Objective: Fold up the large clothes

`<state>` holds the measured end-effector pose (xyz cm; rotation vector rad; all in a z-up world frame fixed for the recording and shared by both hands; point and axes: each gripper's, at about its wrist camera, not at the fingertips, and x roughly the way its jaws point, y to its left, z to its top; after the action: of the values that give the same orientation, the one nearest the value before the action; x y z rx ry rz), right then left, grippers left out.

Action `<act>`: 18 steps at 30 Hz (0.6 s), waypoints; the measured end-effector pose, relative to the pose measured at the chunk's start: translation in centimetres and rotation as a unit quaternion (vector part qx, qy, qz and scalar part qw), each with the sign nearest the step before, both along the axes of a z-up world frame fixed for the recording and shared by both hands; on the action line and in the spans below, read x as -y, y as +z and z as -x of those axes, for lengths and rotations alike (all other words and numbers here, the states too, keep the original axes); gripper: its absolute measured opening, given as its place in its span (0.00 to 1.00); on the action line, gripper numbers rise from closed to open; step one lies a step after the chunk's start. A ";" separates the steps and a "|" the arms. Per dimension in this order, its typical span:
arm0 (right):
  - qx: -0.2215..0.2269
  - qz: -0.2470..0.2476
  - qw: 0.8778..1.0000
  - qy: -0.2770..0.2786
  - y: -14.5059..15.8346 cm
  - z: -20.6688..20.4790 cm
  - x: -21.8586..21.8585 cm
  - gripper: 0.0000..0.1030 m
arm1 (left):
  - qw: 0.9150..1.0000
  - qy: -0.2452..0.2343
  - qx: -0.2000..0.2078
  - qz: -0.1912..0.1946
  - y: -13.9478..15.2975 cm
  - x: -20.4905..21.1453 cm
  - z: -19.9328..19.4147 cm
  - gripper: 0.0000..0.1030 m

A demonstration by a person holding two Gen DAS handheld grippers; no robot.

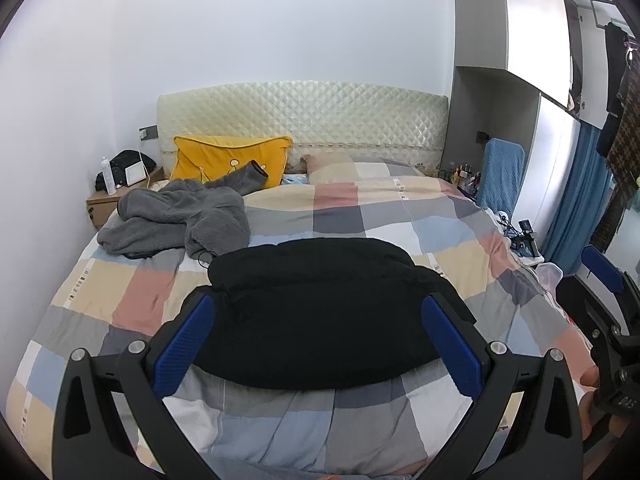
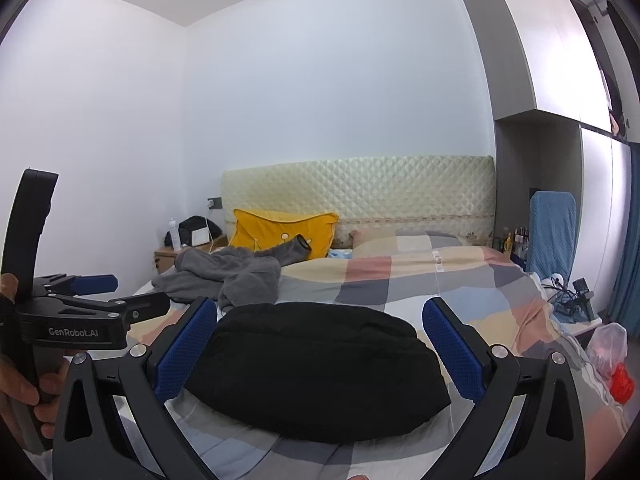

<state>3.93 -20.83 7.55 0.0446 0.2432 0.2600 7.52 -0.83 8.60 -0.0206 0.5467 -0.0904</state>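
Black garment (image 1: 320, 312) lies folded on checked quilt (image 1: 132, 300); left gripper (image 1: 320, 332) and right gripper (image 2: 320, 340) both gape, empty.

Bed (image 1: 132, 300): headboard (image 1: 304, 116) at its far end.
Folded garment (image 1: 320, 312): on the quilt, near edge.
Fleece robe (image 1: 180, 220): behind it, to the left, well apart.
Cushion (image 1: 224, 160): behind the robe, leaning on the headboard.
Nightstand (image 1: 104, 204): left of the bed.
Chair (image 1: 502, 172): right of the bed.
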 end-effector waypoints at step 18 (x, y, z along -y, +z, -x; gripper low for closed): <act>-0.033 0.013 0.999 -0.005 -2.6 0.3 -0.5 1.00 | 1.000 0.015 -0.021 -0.002 -2.1 -0.3 1.6 1.00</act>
<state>3.58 -20.37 4.95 0.0285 0.3122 0.2466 5.92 -0.50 6.46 -0.0273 0.5875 -0.0606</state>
